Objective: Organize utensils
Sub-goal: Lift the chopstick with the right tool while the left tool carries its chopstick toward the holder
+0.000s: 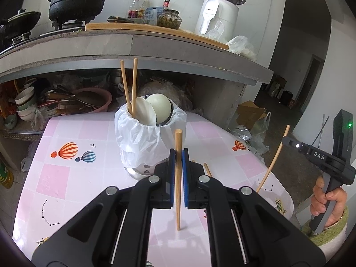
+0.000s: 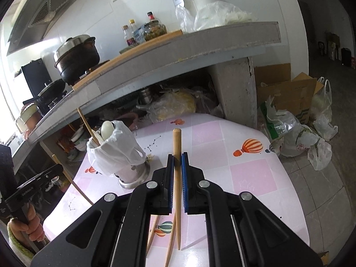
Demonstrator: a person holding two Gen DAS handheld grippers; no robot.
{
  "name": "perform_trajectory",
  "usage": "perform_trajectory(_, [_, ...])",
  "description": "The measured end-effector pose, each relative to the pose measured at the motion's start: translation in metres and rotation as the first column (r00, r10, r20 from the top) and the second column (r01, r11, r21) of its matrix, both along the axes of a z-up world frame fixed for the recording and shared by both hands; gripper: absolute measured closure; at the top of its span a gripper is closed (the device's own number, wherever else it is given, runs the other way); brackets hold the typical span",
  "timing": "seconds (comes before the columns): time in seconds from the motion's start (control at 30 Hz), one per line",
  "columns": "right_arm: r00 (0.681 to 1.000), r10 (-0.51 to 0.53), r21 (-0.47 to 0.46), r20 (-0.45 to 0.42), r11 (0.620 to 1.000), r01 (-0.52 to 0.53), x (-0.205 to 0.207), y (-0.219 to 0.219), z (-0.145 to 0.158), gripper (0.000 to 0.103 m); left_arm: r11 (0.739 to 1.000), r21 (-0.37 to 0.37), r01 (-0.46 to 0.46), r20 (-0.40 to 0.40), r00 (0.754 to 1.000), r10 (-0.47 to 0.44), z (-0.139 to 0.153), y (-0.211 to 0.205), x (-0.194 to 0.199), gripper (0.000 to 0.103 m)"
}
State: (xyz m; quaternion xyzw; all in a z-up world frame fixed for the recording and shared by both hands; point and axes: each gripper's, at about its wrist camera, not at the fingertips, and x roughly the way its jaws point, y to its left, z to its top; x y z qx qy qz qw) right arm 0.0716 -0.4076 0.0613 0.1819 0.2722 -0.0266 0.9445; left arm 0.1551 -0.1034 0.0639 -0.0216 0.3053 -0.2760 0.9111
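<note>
Chopsticks are split between the two grippers, the holder and the tabletop. In the left wrist view, the left gripper (image 1: 178,153) is clenched on one wooden chopstick (image 1: 178,178), which stands nearly upright in the centre of the frame, its thick end above the blue pads and its thin tip low over the pink checked table (image 1: 66,178). Just behind it, in the middle of the frame, stands the utensil holder (image 1: 146,138), lined with a white plastic bag; two chopsticks (image 1: 130,84) and white spoons (image 1: 155,109) stick out of its top. At the right edge of this view a hand (image 1: 327,202) grips the other tool's handle.

In the right wrist view, the right gripper (image 2: 177,158) is clamped on a second upright chopstick (image 2: 177,178) at frame centre. More loose chopsticks (image 2: 153,231) lie on the table at the bottom, partly hidden by the gripper body. The holder sits at centre left here.
</note>
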Motion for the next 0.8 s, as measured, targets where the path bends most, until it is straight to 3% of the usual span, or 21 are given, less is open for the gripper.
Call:
perform_trajectory(0.5, [0.998,0.013,-0.001,0.055,1.0,-0.013,-0.01,0.002,0.017,0.096,1.0,0.003,0.003,0.027,1.0,-0.004,0.011,-0.003,-0.005,0.098])
perform_trajectory(0.8, [0.998,0.017,0.004,0.055,1.0,-0.017,-0.009,0.001,0.016,0.096,0.998,-0.055,0.01,0.154,0.988,-0.001,0.068,0.002,-0.008,0.098])
